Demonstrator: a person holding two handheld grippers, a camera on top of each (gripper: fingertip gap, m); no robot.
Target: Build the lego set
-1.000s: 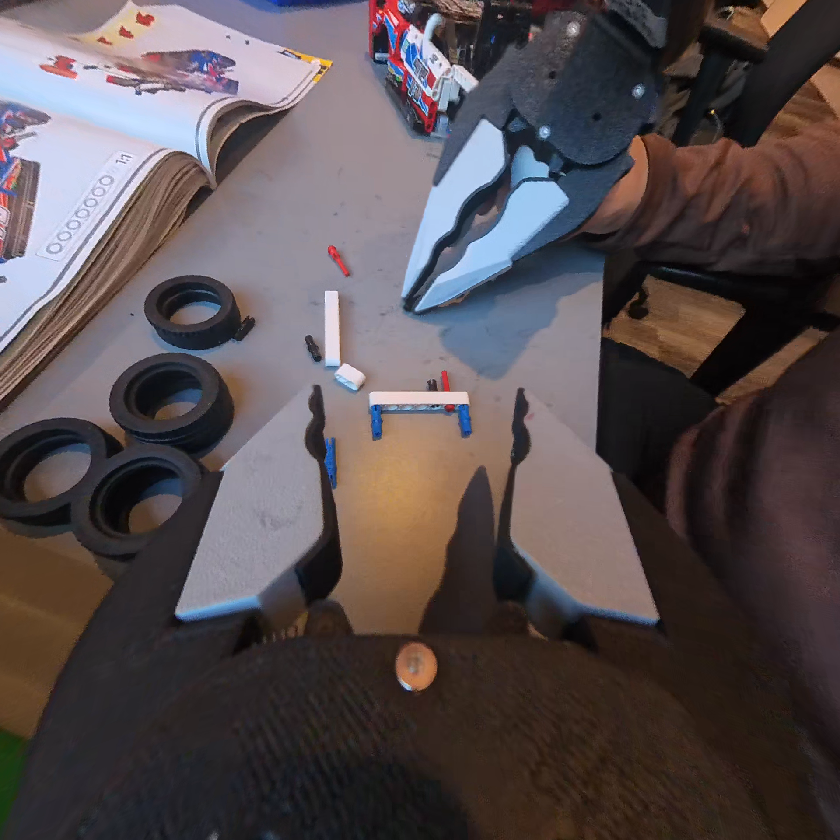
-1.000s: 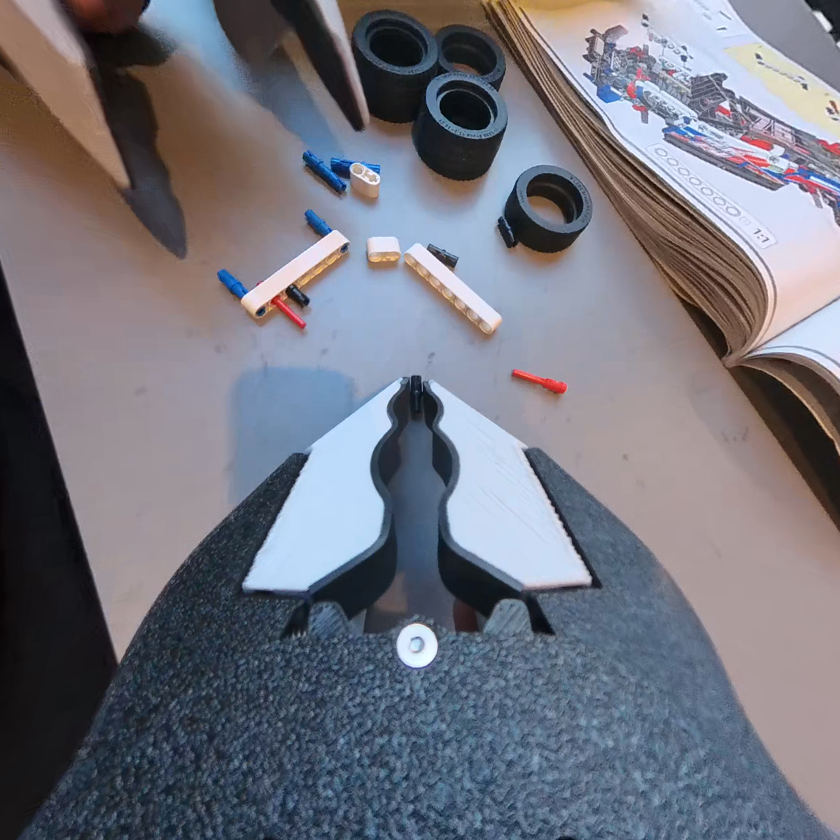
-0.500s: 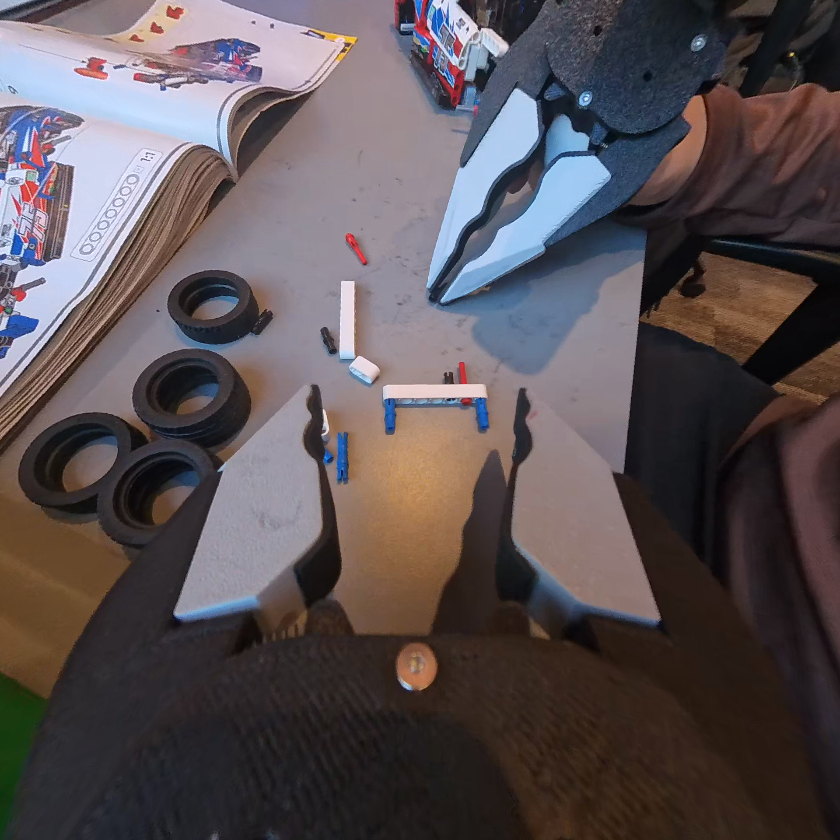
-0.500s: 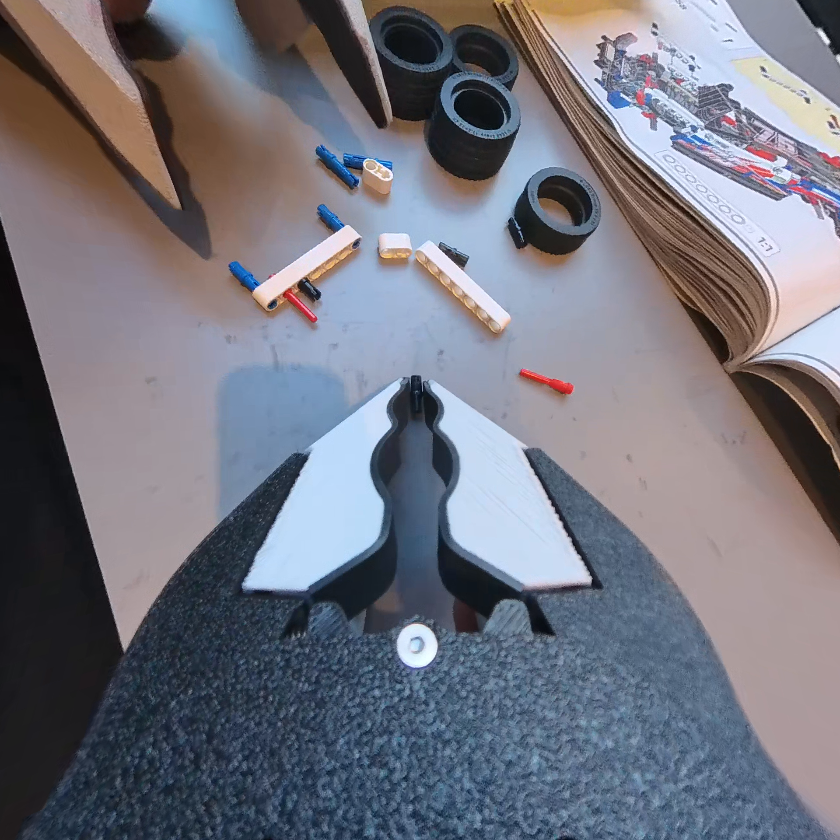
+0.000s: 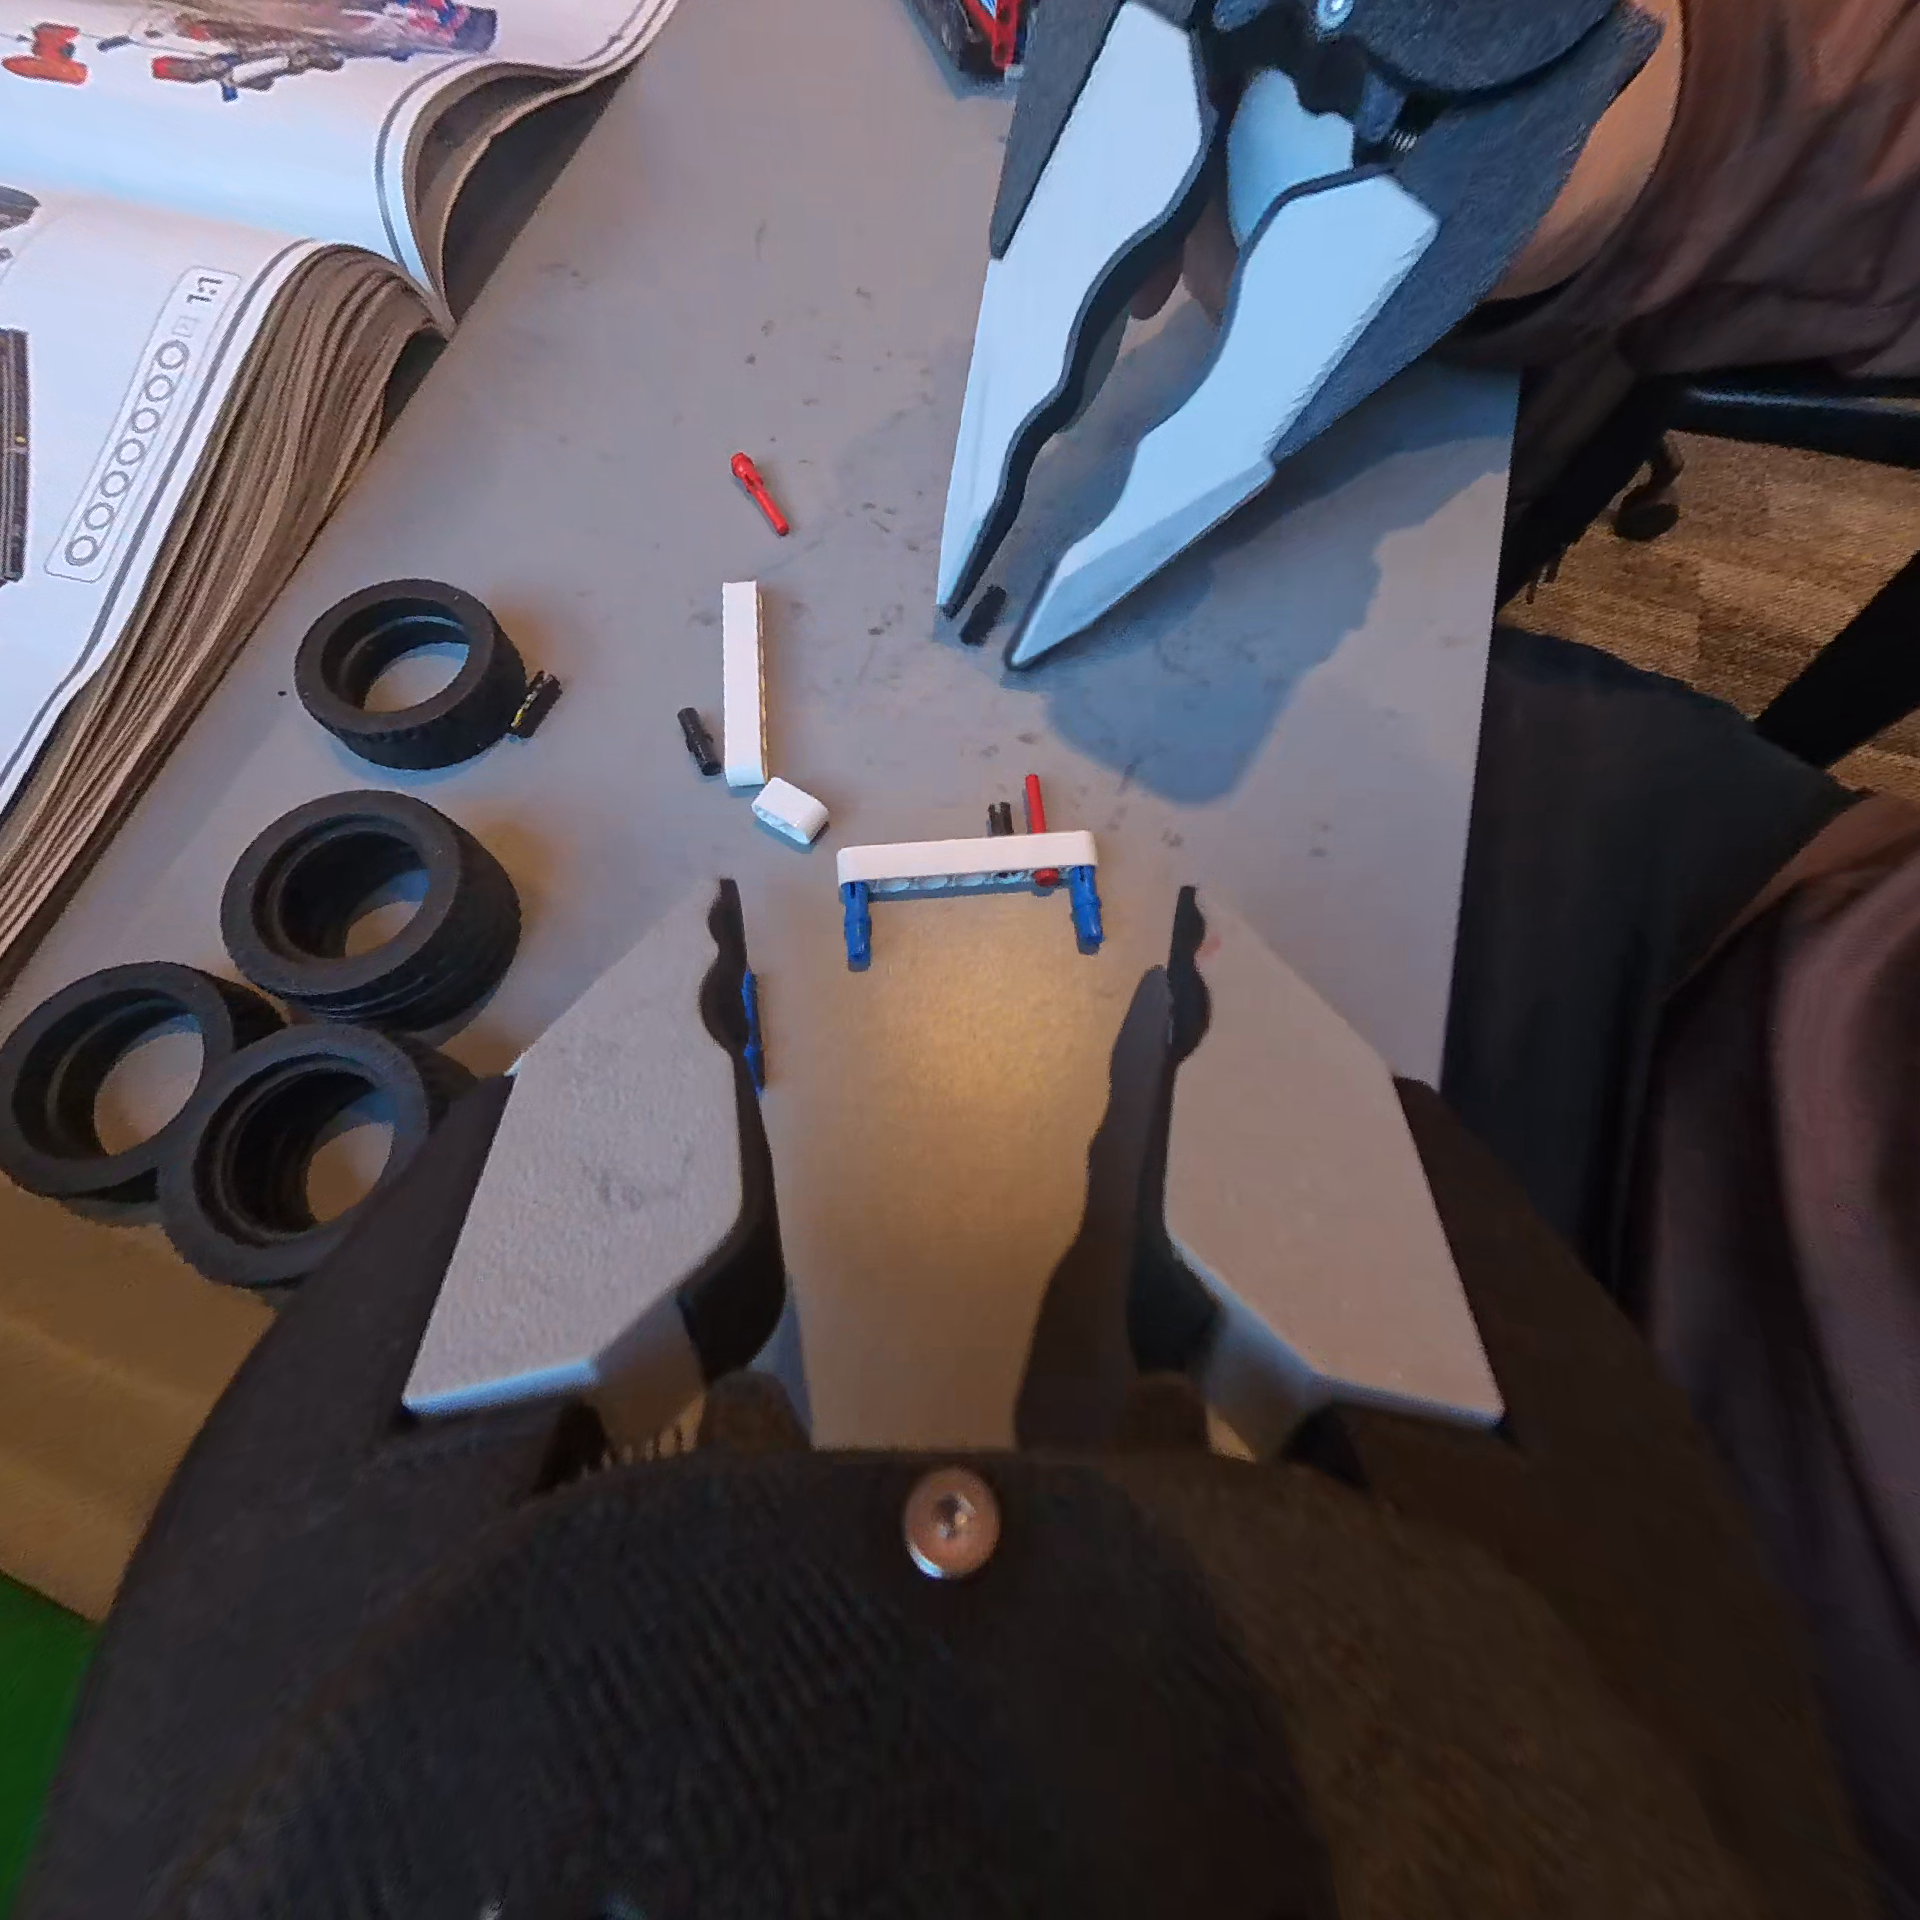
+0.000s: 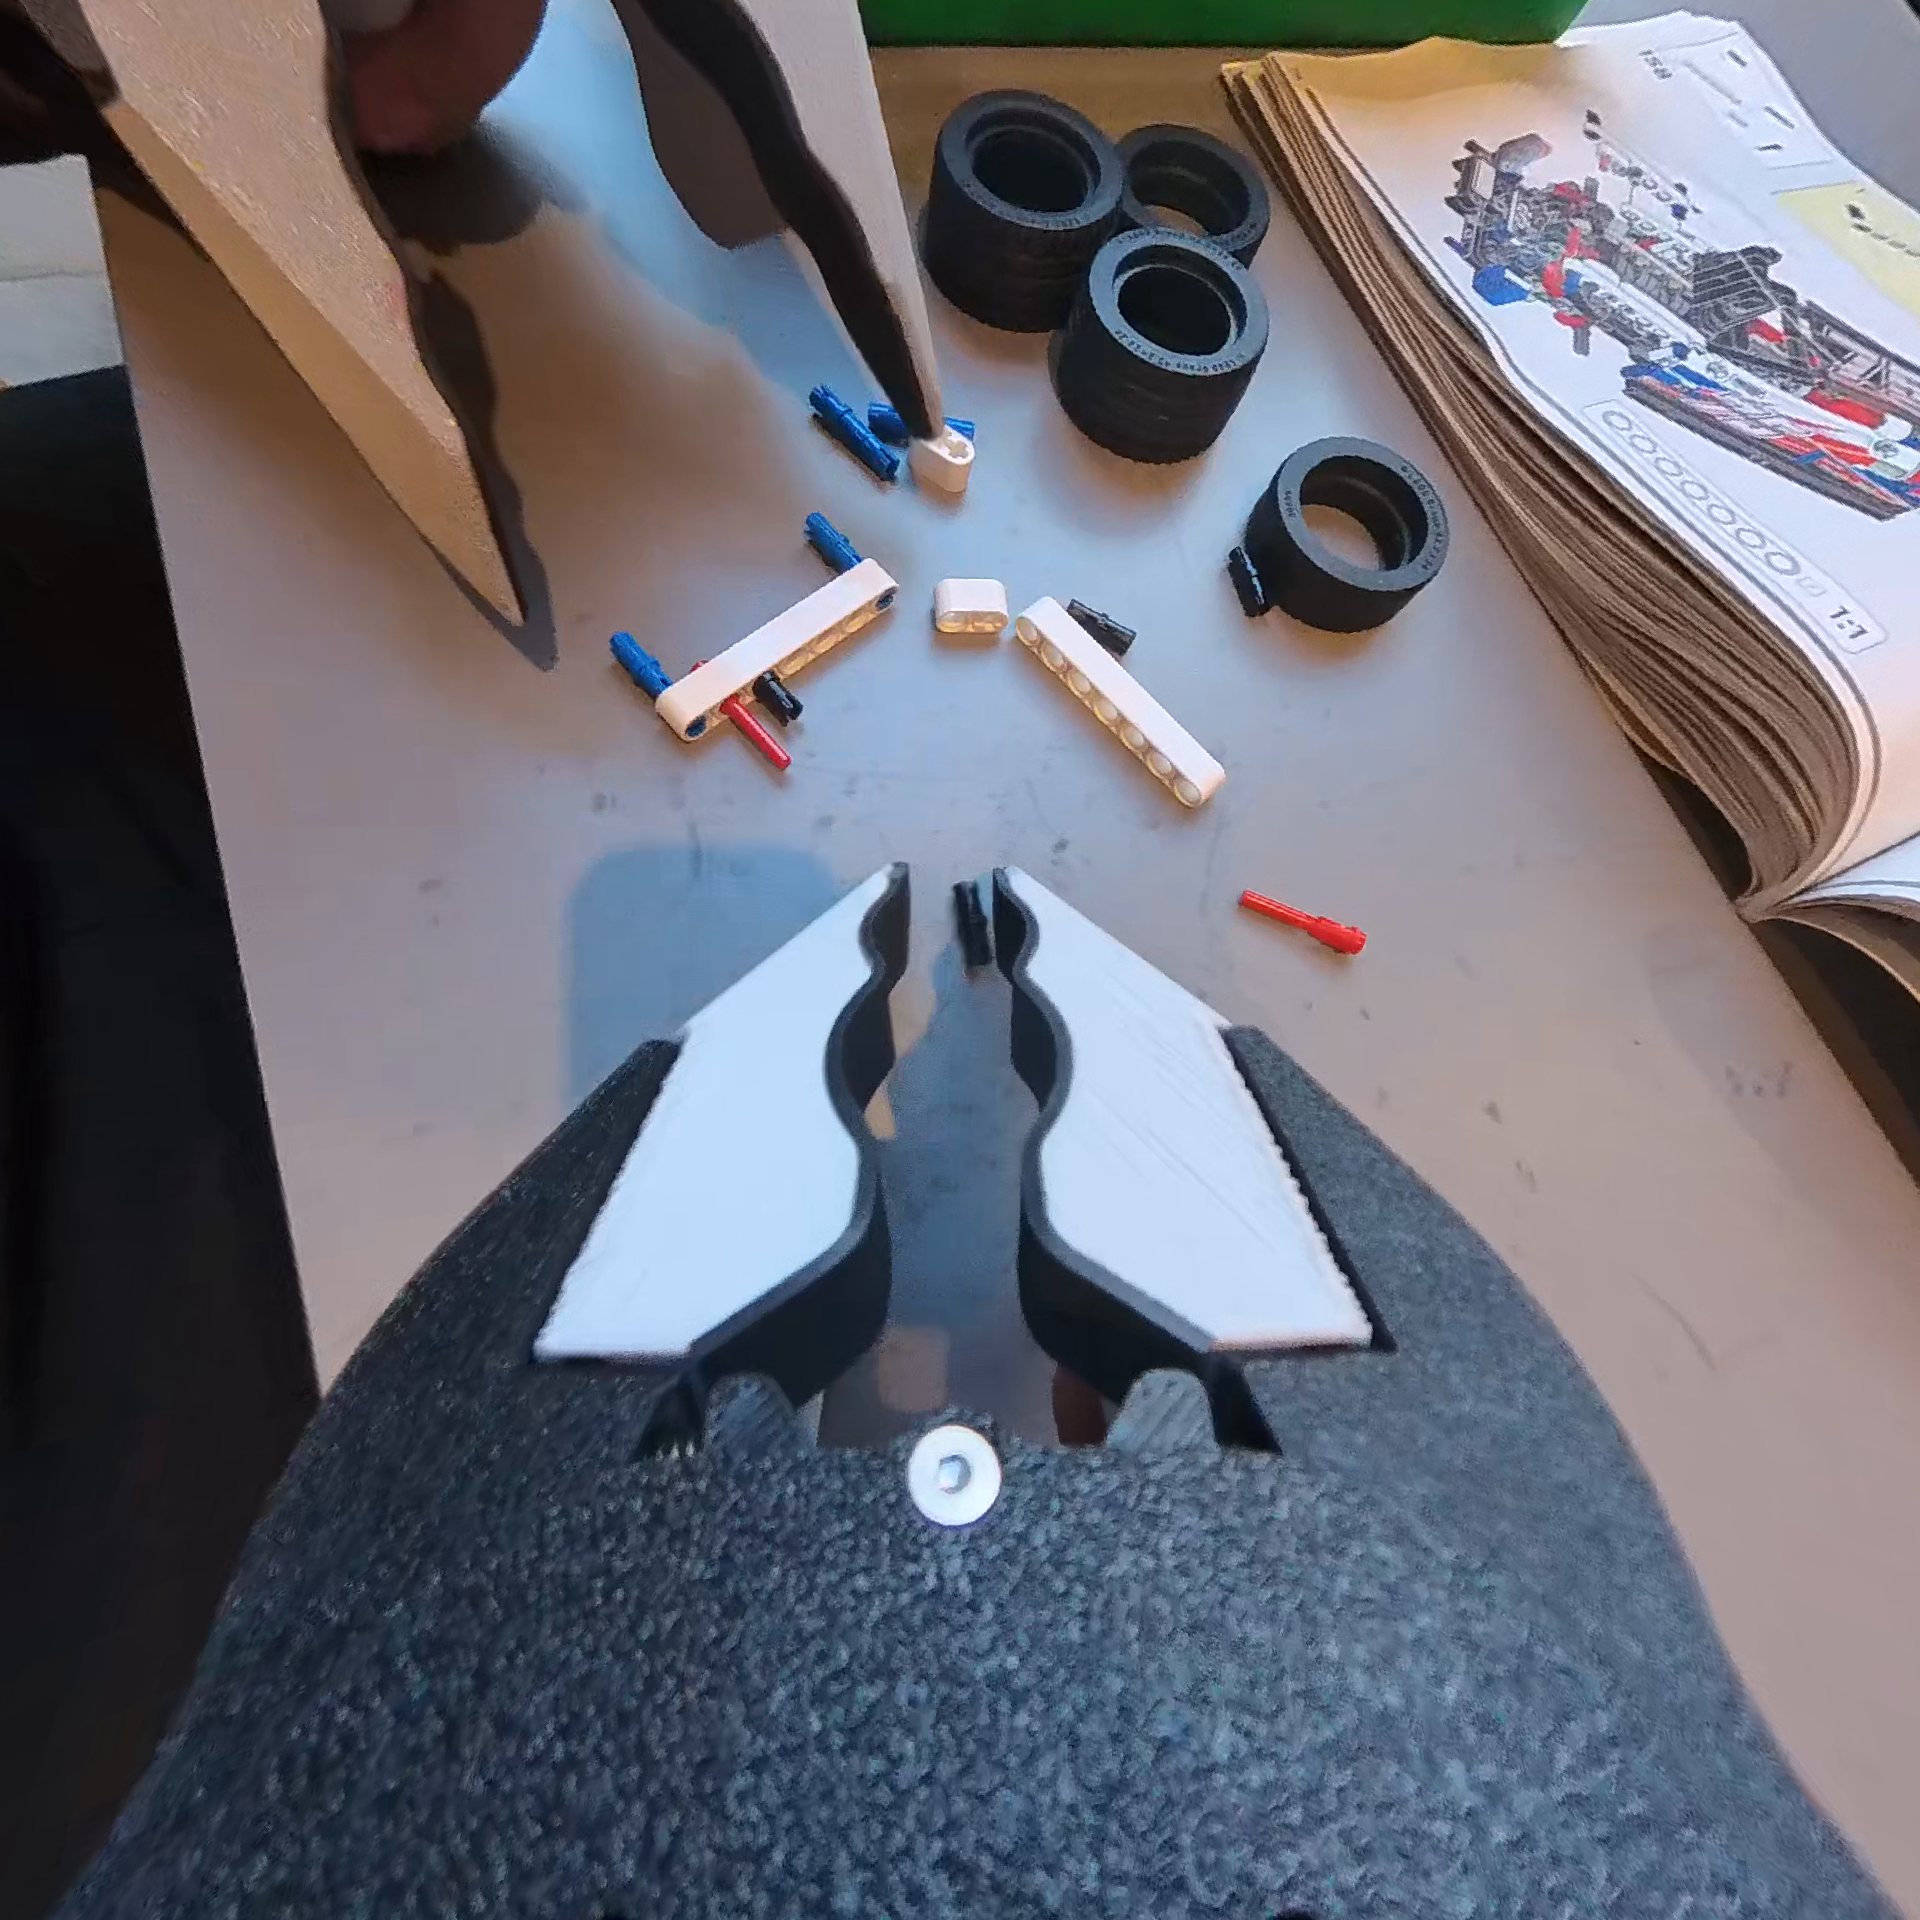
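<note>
Right tool (image 6: 948,883): sitting a little apart, black pin (image 6: 971,925) lying loose between.
Left tool (image 5: 956,904): gaping wide, holding nothing.
Pin: looking tiny, light, hard; rolling easily, so pinching its middle.

Grey scuffed table (image 5: 665,312), wood floor (image 5: 1714,582) w/ chair legs (image 5: 1829,665).

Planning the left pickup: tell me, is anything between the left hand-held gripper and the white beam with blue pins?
Nothing visible: bare table lies between the open left hand-held gripper and the white beam.
</note>
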